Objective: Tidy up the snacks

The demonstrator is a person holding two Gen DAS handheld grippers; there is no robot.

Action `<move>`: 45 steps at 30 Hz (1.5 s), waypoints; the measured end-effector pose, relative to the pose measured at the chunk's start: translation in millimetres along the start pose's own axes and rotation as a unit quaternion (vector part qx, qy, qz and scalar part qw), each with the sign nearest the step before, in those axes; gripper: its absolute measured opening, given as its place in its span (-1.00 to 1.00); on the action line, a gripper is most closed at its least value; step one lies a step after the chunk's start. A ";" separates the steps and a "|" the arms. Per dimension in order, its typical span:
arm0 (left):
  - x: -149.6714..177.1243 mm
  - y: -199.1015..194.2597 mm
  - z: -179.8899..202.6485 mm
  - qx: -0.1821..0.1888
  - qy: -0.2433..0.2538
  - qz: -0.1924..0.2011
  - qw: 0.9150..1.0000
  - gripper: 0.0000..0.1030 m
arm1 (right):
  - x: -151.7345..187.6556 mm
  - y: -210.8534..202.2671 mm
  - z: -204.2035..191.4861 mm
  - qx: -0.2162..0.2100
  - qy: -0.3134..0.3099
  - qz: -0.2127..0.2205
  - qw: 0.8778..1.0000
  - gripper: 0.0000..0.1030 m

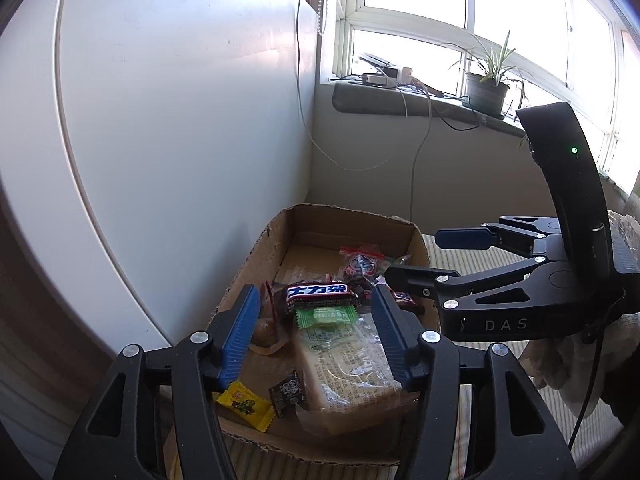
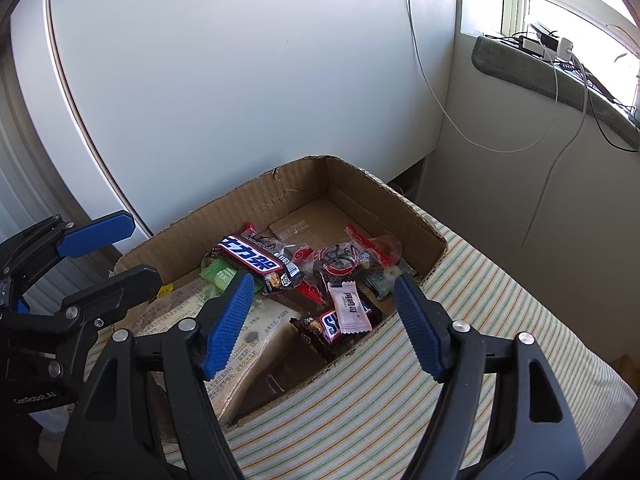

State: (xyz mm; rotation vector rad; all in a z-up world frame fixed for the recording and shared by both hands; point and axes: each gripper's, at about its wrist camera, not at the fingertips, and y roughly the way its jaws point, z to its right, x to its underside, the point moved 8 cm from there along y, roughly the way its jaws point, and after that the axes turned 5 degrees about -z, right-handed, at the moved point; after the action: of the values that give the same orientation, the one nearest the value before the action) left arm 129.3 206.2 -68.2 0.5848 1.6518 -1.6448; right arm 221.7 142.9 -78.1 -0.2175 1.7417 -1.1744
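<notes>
- The snacks lie heaped in the cardboard box [image 2: 304, 184], which sits on a striped cloth [image 2: 460, 320] close to a white cabinet [image 2: 240, 80]: a dark chocolate bar [image 2: 256, 262] on top near the middle, a second dark bar [image 2: 336, 324] and a small white candy [image 2: 350, 308] toward the near right wall, a green sweet [image 1: 325, 315] just in front of the top bar, a large flat pale packet [image 1: 344, 360] along the near left side, and a yellow sweet [image 1: 246, 404] at the near corner.
- Judged from this, everything in view is already in the box, so the step in hand looks like a release over it.
- The next move would call for drawing both tools clear of the walls.
- The left gripper [image 1: 312, 332] hovers over the pale packet, fingers spread, nothing between them.
- The right gripper [image 2: 324, 324] hangs above the near right wall, spread wide, empty, touching nothing.
</notes>
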 end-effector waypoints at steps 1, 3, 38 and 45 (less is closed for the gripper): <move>0.0 -0.3 -1.1 -0.004 -0.002 0.000 1.000 0.32 | 0.0 -0.7 1.3 0.002 0.000 0.001 1.000 0.61; 0.8 -1.2 -2.8 -0.010 -0.005 -0.002 1.000 0.42 | 0.7 -2.2 2.6 0.007 -0.002 0.002 1.000 0.75; 28.5 -70.8 19.4 -0.045 -0.025 0.027 0.998 0.58 | 67.4 -117.3 0.4 0.071 0.037 0.107 0.991 1.00; 29.0 -77.4 26.6 -0.044 -0.021 0.032 0.998 0.58 | 80.4 -131.8 3.1 0.083 0.042 0.112 0.989 1.00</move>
State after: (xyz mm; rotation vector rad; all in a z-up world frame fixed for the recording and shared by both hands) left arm 57.2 168.8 -37.4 0.5495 1.6485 -1.5216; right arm 138.2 24.5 -24.9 0.1269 1.6806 -1.1698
